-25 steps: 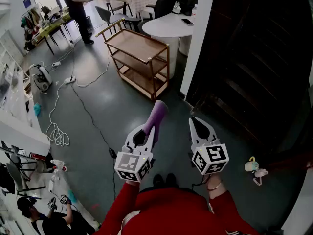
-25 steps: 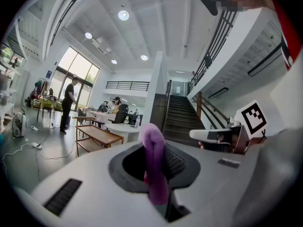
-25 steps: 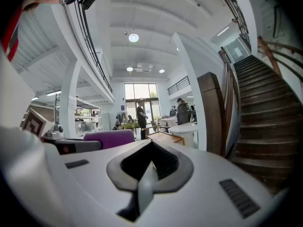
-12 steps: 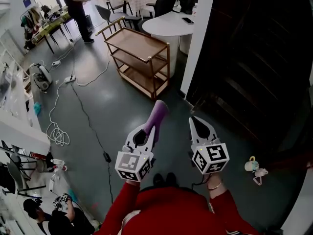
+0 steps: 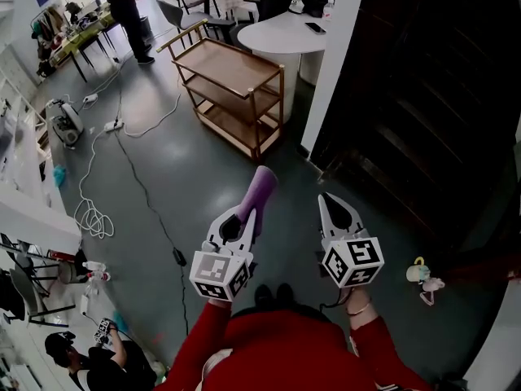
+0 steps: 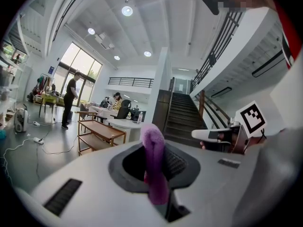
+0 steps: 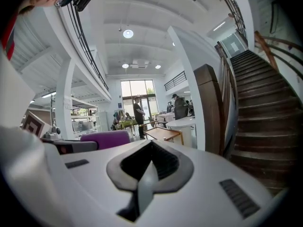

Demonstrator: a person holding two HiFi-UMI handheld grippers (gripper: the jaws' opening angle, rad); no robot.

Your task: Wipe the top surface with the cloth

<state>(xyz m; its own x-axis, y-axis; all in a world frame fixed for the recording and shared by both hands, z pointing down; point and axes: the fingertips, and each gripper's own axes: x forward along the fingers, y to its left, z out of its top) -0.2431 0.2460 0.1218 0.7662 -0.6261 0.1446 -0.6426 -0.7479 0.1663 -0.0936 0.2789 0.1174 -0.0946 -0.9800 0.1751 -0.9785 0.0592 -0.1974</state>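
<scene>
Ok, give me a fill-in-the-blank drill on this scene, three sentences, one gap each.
1. The left gripper is shut on a soft rolled cloth whose colour is ____.
2. The right gripper, jaws together, holds ____.
3. The brown wooden shelved trolley stands beside a round table whose top is ____.

Missing words: purple; nothing; white.

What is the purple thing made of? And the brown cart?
The purple cloth looks like soft, fuzzy fabric, maybe microfibre: matte and fluffy at its edges. The cart looks like wood, smooth and slightly shiny brown, though it could be veneer.
</scene>
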